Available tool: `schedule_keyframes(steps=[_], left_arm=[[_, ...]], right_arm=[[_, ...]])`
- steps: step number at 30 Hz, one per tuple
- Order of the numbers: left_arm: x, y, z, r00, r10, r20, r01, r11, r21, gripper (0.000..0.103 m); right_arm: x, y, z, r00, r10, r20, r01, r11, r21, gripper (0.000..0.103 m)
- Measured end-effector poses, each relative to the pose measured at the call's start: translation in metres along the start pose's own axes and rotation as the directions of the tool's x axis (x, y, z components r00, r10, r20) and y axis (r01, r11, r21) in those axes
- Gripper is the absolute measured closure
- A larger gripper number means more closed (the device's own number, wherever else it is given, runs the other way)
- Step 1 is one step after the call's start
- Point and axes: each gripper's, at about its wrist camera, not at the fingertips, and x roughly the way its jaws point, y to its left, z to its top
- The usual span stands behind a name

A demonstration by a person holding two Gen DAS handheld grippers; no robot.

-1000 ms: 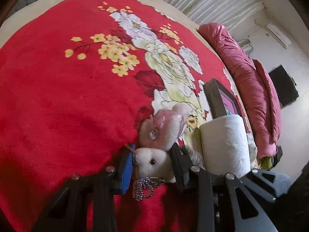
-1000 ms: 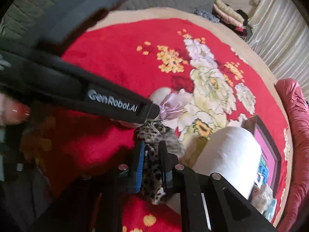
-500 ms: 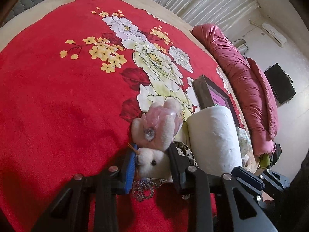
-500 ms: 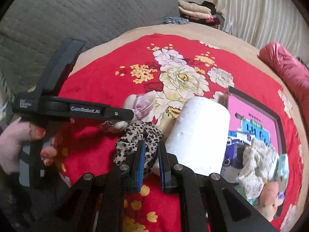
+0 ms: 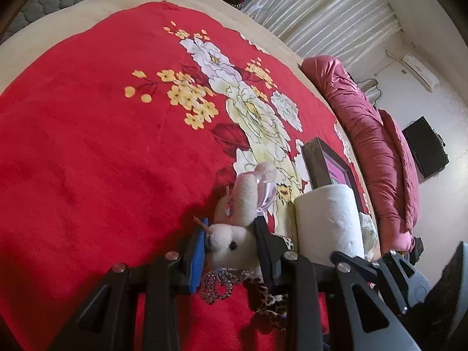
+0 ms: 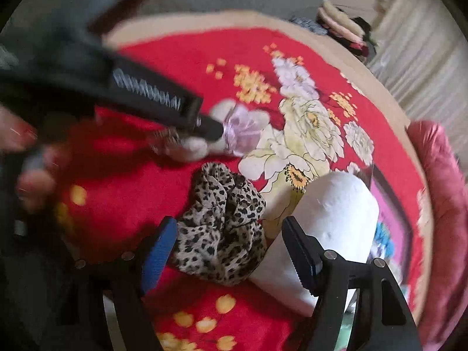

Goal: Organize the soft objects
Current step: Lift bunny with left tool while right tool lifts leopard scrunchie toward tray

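Note:
My left gripper is shut on a white plush bunny with pink ears, holding its head just above the red floral blanket; a beaded charm hangs below it. In the right wrist view the left gripper shows with the bunny. My right gripper is open, its jaws standing on either side of a leopard-print scrunchie that lies on the blanket.
A white paper roll stands right beside the scrunchie; it also shows in the left wrist view. A framed box of items lies behind it. A maroon quilt runs along the bed's far side.
My right gripper has opened and let go of the leopard-print scrunchie, which now lies on the blanket. The left gripper still holds the bunny and has shifted slightly.

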Motion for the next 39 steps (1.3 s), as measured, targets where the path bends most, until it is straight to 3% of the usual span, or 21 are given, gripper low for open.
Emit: schedule_keyframes(steps=[4,11,13,14,15,17,21,27,33,39], left_arm=[[-0.004,0.004,0.003,1.0,-0.003,0.011,0.003,1.0,0.001,0.071],[-0.004,0.019,0.006,1.0,-0.013,0.008,0.013,0.999,-0.039,0.071],[-0.005,0.024,0.006,1.0,-0.023,0.01,0.024,0.998,-0.055,0.071],[-0.005,0.027,0.007,0.999,-0.032,0.012,0.033,0.997,-0.07,0.071],[-0.005,0.028,0.007,0.999,-0.032,0.013,0.033,0.997,-0.074,0.071],[-0.005,0.029,0.007,0.999,-0.032,0.015,0.033,0.996,-0.078,0.071],[-0.004,0.025,0.007,0.999,-0.032,0.013,0.033,0.997,-0.063,0.071],[-0.006,0.018,0.003,0.999,-0.032,0.025,0.033,0.998,-0.049,0.071],[-0.017,-0.007,-0.003,0.998,-0.035,0.056,0.035,0.999,-0.001,0.071],[-0.04,-0.05,-0.016,0.994,-0.049,0.095,0.041,0.995,0.087,0.071]], right_arm=[[0.033,-0.002,0.013,0.993,0.008,-0.119,-0.015,0.998,-0.059,0.027],[0.078,-0.013,0.026,0.953,0.094,-0.289,-0.121,0.99,-0.078,0.027],[0.082,-0.013,0.03,0.951,0.103,-0.291,-0.137,0.985,-0.101,0.034],[0.084,-0.014,0.032,0.95,0.11,-0.292,-0.148,0.983,-0.109,0.046],[0.084,-0.013,0.034,0.952,0.124,-0.281,-0.162,0.98,-0.116,0.064],[0.083,-0.01,0.038,0.954,0.156,-0.255,-0.192,0.973,-0.125,0.085],[0.076,-0.006,0.034,0.969,0.149,-0.196,-0.172,0.979,-0.107,0.088],[0.036,-0.029,0.024,0.97,0.239,-0.043,-0.234,0.968,0.086,0.088],[-0.004,-0.059,0.007,0.976,0.203,0.077,-0.215,0.953,0.216,0.088],[-0.041,-0.087,-0.018,0.965,0.16,0.205,-0.224,0.913,0.342,0.088]])
